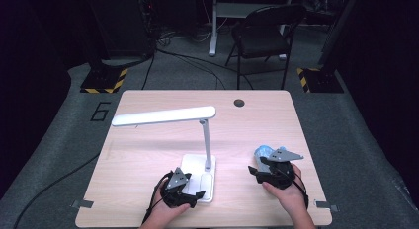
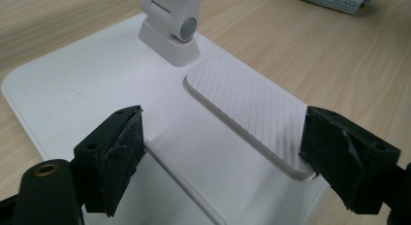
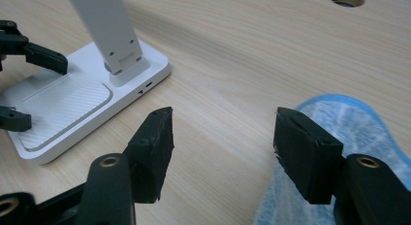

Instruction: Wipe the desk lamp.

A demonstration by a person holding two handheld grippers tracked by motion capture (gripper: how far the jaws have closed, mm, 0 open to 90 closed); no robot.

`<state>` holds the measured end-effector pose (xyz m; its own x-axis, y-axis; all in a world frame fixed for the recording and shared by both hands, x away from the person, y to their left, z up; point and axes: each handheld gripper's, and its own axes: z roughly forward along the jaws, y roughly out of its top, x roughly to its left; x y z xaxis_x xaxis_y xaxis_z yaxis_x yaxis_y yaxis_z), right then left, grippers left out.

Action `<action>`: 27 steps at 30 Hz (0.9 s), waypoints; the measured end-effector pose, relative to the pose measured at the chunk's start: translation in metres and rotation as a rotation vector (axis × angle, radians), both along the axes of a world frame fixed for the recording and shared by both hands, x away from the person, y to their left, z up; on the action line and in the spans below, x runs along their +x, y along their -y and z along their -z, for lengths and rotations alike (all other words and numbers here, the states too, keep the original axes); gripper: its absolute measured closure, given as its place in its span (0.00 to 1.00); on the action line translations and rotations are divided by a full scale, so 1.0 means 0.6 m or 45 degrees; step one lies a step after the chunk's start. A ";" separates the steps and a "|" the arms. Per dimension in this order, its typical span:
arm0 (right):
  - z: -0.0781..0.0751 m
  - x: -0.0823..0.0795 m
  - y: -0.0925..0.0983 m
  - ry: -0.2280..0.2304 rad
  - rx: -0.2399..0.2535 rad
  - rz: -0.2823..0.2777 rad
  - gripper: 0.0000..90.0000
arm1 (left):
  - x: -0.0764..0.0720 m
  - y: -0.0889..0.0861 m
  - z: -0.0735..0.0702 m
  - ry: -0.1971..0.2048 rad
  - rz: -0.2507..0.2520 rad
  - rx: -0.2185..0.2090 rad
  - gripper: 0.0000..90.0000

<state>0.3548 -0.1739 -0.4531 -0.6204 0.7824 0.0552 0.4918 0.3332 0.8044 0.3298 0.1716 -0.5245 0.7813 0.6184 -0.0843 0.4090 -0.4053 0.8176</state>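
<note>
Left gripper (image 2: 223, 152): jaws are held wide apart over the near end of the lamp base (image 2: 97, 84); nothing is clamped, and whether the pads touch the plastic can't be told.
Ribbed pad (image 2: 247, 113): a striped inset panel is seen in the base, lying between the left gripper's two jaws, closer to the right-hand one.
Lamp hinge (image 2: 169, 26): sits straight ahead of the left gripper, past the ribbed pad, where the stem meets the base.
Right gripper (image 3: 223, 147): jaws are spread apart, nothing pressed between them; bare table (image 3: 232, 65) is seen in the gap.
Blue cloth (image 3: 349, 128): a light blue wipe is lying flat on the table, under and just behind the right gripper's right-hand jaw, so kinda beside the gap rather than in it.
Lamp head (image 1: 163, 115): a long white bar is held out level, well ahead of the left gripper in the high view.
Hands (image 1: 291, 197): each gripper is held from the near table edge.
Chair (image 1: 264, 34): parked far beyond both grippers, off the table.
</note>
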 end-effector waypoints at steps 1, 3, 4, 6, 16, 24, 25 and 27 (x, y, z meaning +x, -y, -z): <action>0.001 0.001 -0.004 0.001 -0.009 -0.009 0.44 | -0.001 0.001 -0.002 -0.010 -0.008 0.003 0.19; 0.004 0.002 -0.015 -0.013 -0.011 -0.025 0.44 | -0.003 0.000 -0.002 -0.017 -0.017 -0.005 0.21; 0.005 0.002 -0.019 -0.019 -0.010 -0.028 0.44 | -0.003 -0.001 -0.004 -0.033 -0.009 -0.002 0.22; 0.007 0.002 -0.028 -0.010 -0.007 -0.049 0.44 | -0.002 -0.005 -0.006 -0.028 0.012 0.018 0.23; 0.019 -0.004 -0.062 -0.026 -0.010 -0.101 0.44 | -0.006 -0.009 -0.013 -0.056 0.026 0.045 0.30; 0.023 0.000 -0.085 -0.044 0.011 -0.133 0.44 | -0.012 0.007 -0.010 -0.038 0.058 0.037 0.35; 0.023 0.003 -0.088 -0.035 0.012 -0.143 0.44 | -0.012 0.010 -0.010 -0.043 0.059 0.026 0.35; 0.021 0.007 -0.095 -0.035 0.022 -0.144 0.44 | -0.011 0.011 -0.010 -0.035 0.073 0.025 0.35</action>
